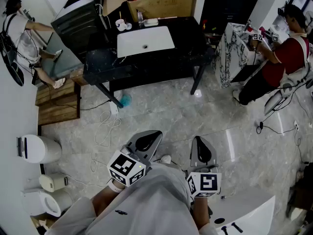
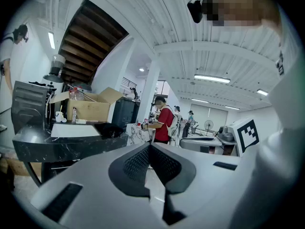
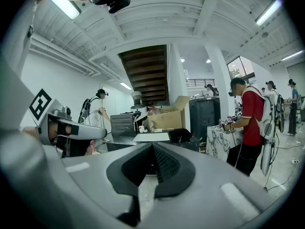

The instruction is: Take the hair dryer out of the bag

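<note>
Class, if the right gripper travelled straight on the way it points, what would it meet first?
Probably the black marble-topped table with the white sink; only bare grey floor lies between, though depth is uncertain.

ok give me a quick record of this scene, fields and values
left gripper: shut, empty, held close to the person's body
right gripper: shut, empty, beside the left
black counter: across the floor, ahead of both grippers
white sink: set in the counter top
cardboard box: open, behind the sink
dark bag: on the counter, right of the sink
hair dryer: not visible
task state: not begun, nothing touched
</note>
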The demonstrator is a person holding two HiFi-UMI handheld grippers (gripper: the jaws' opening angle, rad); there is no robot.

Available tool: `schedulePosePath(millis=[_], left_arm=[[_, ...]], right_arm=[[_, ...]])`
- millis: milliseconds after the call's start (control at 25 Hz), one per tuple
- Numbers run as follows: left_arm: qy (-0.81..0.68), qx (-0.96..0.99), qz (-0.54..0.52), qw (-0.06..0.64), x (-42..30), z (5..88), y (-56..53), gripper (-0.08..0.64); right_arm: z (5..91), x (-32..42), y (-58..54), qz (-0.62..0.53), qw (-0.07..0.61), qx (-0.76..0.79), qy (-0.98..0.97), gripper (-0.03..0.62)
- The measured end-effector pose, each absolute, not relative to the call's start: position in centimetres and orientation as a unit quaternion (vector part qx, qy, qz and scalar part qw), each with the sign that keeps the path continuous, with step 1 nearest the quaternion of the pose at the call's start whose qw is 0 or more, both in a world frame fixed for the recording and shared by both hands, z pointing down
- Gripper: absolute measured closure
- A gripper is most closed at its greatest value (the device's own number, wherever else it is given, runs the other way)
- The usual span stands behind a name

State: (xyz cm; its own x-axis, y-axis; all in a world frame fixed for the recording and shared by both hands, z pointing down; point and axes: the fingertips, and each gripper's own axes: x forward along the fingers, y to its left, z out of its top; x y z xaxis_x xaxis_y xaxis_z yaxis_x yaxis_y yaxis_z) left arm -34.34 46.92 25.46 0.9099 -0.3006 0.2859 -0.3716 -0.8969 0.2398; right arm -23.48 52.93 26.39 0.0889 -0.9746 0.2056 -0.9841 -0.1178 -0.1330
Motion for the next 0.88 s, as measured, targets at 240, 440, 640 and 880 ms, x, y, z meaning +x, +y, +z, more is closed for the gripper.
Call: schedulePosePath(millis=[240, 440, 640, 880], left_arm=[[-0.166, 0.967, 0.129, 0.146, -33.6, 25.6, 47.4, 0.552], [-0.161, 0.969, 0.126, 0.139, -32.1, 25.2, 47.6, 0.552], [-0.161, 0.968, 0.130, 0.145, -31.1, 25.2, 47.6, 0.552], [-0.162, 0.965, 0.138, 0.152, -30.4, 25.8, 45.9, 0.552]], right_arm=[[25.5, -23.8, 52.8, 0.111, -0.004, 0.734, -0.670, 0.580], [25.2, -22.0, 54.0, 0.100, -0.020, 0.749, -0.654, 0.580], [26.0, -20.7, 54.1, 0.116, -0.018, 0.752, -0.649, 0.580], [27.0, -20.4, 52.1, 0.142, -0.031, 0.743, -0.654, 0.580]])
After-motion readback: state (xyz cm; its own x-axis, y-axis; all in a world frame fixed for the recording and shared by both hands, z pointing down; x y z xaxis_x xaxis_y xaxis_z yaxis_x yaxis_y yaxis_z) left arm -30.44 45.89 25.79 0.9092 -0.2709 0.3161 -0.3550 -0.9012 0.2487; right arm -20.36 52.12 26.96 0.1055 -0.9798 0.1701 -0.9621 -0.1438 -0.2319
